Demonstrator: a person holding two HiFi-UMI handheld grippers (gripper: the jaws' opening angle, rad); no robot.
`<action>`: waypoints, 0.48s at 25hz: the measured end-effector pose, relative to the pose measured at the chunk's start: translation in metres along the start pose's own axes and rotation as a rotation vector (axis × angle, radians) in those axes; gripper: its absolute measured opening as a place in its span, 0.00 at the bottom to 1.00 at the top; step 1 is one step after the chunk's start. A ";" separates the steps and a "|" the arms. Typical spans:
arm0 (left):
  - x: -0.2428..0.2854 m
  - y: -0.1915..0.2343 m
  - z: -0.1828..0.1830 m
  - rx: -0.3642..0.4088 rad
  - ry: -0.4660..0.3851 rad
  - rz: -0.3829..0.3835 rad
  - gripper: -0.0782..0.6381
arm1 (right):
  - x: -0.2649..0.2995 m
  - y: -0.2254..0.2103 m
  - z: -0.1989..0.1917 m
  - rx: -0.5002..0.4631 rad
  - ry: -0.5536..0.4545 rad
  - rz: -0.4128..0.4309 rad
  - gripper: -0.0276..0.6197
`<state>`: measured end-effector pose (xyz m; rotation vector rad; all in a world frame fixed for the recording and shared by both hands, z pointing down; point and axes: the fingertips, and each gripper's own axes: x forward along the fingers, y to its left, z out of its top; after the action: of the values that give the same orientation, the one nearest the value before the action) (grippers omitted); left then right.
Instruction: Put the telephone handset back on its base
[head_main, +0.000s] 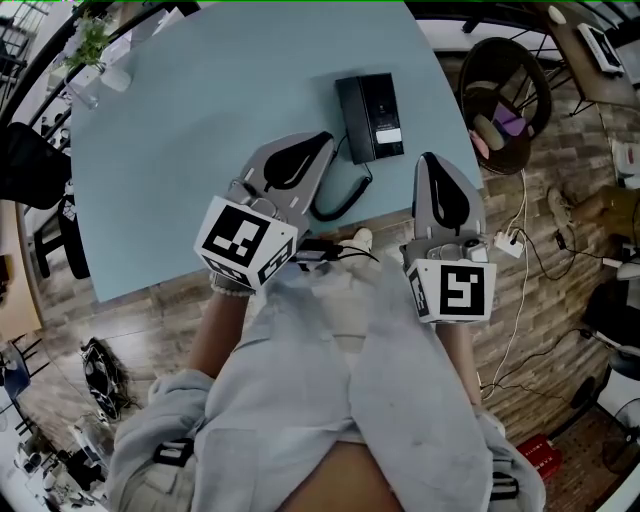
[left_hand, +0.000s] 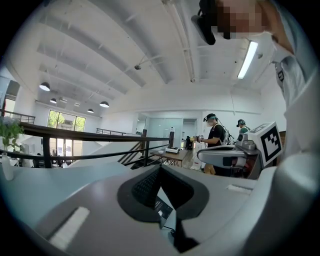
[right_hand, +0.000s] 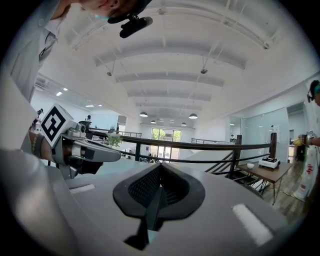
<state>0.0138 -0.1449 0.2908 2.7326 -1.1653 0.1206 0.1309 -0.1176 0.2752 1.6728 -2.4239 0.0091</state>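
The black telephone (head_main: 370, 118) lies on the light blue table (head_main: 200, 130), toward its far right. The handset looks seated along the base's left side. Its coiled cord (head_main: 345, 200) curves back from the phone's near end toward me. My left gripper (head_main: 320, 142) is shut and empty, tips just left of the phone's near corner. A sliver of the phone (left_hand: 164, 207) shows under the closed left gripper (left_hand: 159, 172). My right gripper (head_main: 428, 162) hovers at the table's right edge, near side of the phone. The right gripper (right_hand: 160, 175) is shut with nothing between its pads.
A plant in a glass vase (head_main: 90, 55) stands at the table's far left corner. A round wicker chair (head_main: 505, 100) sits right of the table. Cables and a power strip (head_main: 510, 243) lie on the wood floor. Two people stand in the background (left_hand: 216, 131).
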 end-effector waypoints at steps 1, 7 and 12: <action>0.000 0.000 0.000 0.000 0.001 0.000 0.11 | 0.000 0.000 0.000 0.000 0.001 0.001 0.05; 0.001 -0.001 -0.001 0.001 0.007 -0.004 0.11 | 0.001 0.000 0.000 -0.001 0.005 0.004 0.05; 0.001 -0.001 -0.003 0.000 0.008 -0.005 0.11 | 0.004 0.002 -0.001 -0.003 0.007 0.013 0.05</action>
<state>0.0152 -0.1446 0.2939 2.7323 -1.1559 0.1306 0.1278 -0.1205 0.2774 1.6527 -2.4288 0.0125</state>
